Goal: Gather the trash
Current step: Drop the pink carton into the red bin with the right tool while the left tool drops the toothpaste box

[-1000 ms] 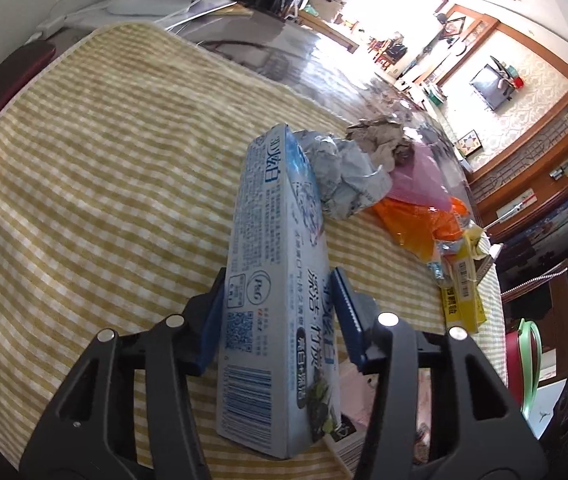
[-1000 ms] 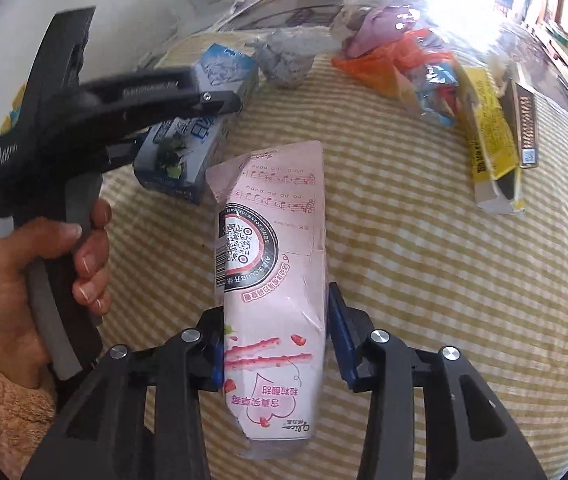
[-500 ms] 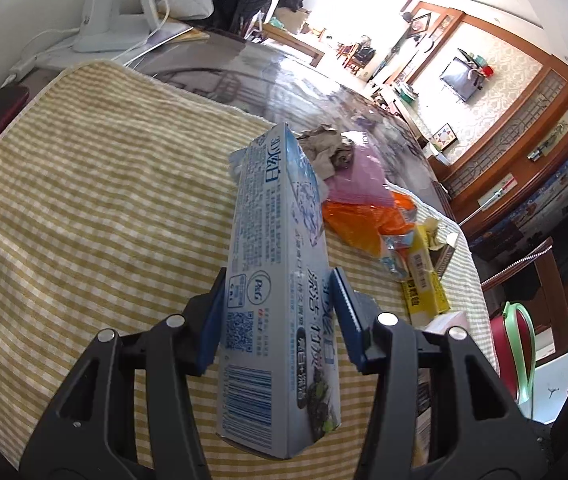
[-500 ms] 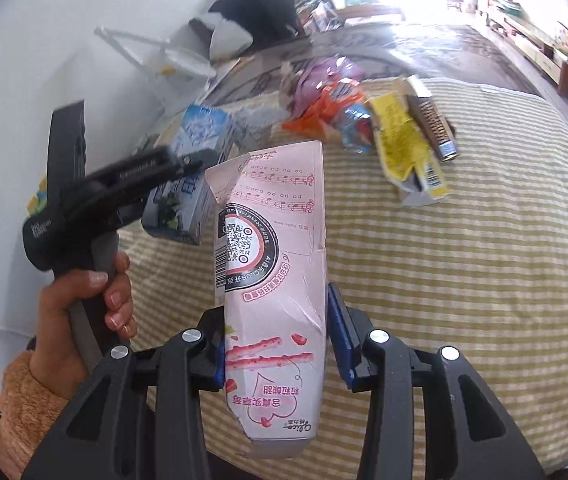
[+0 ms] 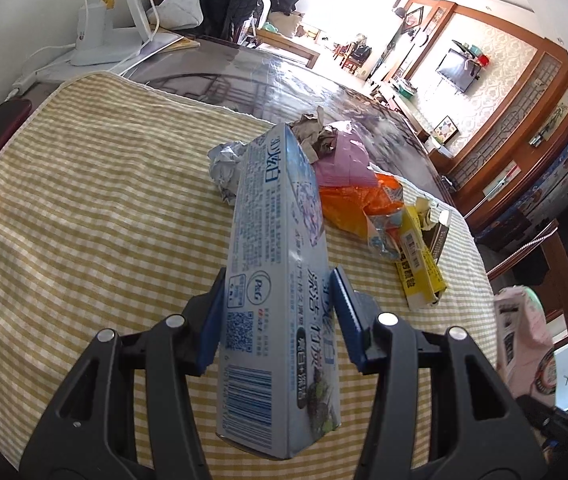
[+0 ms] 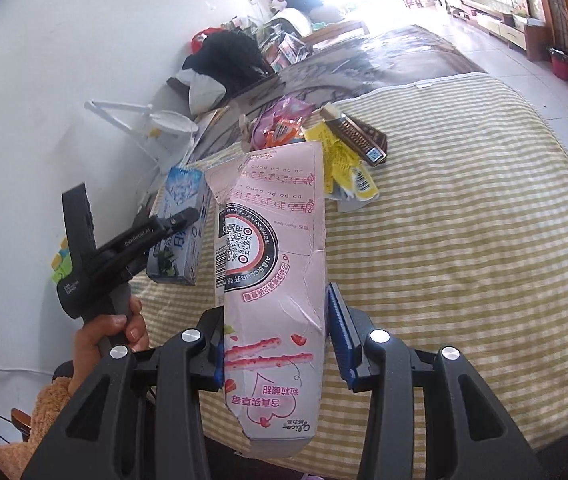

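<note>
A wide table spread with a yellow-and-white checked cloth [image 5: 96, 208] fills most of both views, its bare glossy end running off toward a bright room; the remaining trash lies near that far edge of the cloth.

The two biggest pieces are off the table and held, one in each set of tongs; the left gripper [image 5: 278, 312] is clamped on a long pale blue toothpaste box [image 5: 280, 248], its blue pads pressing the box's two long sides near the lower third; the right gripper [image 6: 274, 340] is closed on a pink snack carton [image 6: 274, 264], torn open at its far end and creased along one side; a person's hand [image 6: 114, 330] in a fuzzy tan sleeve works the left tool.

Both cartons look empty, so they are probably very light, stiff along the length yet easy to crush across the flat faces; gripping across the narrow sides near the middle, as here, seems the safest hold.

Next in size, the leftover pile: a pink bag [image 5: 344, 160], an orange wrapper [image 5: 358, 204], a flattened yellow box [image 5: 418, 264], a ball of crumpled foil [image 5: 224, 168]; these look soft and slippery, best pinched at a bunched fold.
</note>
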Demonstrator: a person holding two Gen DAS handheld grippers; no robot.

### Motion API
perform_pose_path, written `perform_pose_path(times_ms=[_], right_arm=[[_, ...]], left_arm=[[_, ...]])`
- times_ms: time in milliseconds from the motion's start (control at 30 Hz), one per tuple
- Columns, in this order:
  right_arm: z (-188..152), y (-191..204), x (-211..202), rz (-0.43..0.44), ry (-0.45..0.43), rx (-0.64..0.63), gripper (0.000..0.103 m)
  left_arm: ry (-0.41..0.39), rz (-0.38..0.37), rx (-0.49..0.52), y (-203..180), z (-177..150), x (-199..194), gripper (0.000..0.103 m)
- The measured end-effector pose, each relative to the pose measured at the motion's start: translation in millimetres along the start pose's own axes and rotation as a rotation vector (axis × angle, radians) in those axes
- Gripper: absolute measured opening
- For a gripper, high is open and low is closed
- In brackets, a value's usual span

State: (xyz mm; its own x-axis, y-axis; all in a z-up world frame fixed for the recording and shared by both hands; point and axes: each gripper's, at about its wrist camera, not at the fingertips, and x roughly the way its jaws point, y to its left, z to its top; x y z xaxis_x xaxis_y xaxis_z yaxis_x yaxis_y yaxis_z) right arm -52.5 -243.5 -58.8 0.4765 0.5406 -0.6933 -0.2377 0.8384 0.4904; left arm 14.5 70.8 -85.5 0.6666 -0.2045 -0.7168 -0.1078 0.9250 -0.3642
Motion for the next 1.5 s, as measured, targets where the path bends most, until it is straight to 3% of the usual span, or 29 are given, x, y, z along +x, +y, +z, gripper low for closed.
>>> perform_pose_path(times_ms=[167, 500, 800, 1000, 1333, 1500], right_arm=[[2, -11, -23, 0.010, -0.062, 0.031, 0.039], [3, -27, -59, 0.059, -0.170, 0.103, 0.040], [2, -55, -94, 0.055, -0.264, 0.190, 0.040], [-5, -94, -128, -0.003, -0.340, 0.285, 0.040], [-9, -175, -200, -0.210, -0.505, 0.431, 0.040], [-3, -206, -211, -0.324, -0.549, 0.471, 0.040]], left_arm=[[0.006, 0.006, 0.066, -20, -7, -11, 0.048], [-0.010, -0.142, 0.066, -79, -13, -41, 0.048], [0.007, -0.246, 0.212, -158, -15, -44, 0.049], [0.004, -0.291, 0.331, -208, -23, -41, 0.049], [0.057, -0.336, 0.435, -266, -41, -18, 0.049], [0.071, -0.354, 0.489, -288, -45, -8, 0.049]])
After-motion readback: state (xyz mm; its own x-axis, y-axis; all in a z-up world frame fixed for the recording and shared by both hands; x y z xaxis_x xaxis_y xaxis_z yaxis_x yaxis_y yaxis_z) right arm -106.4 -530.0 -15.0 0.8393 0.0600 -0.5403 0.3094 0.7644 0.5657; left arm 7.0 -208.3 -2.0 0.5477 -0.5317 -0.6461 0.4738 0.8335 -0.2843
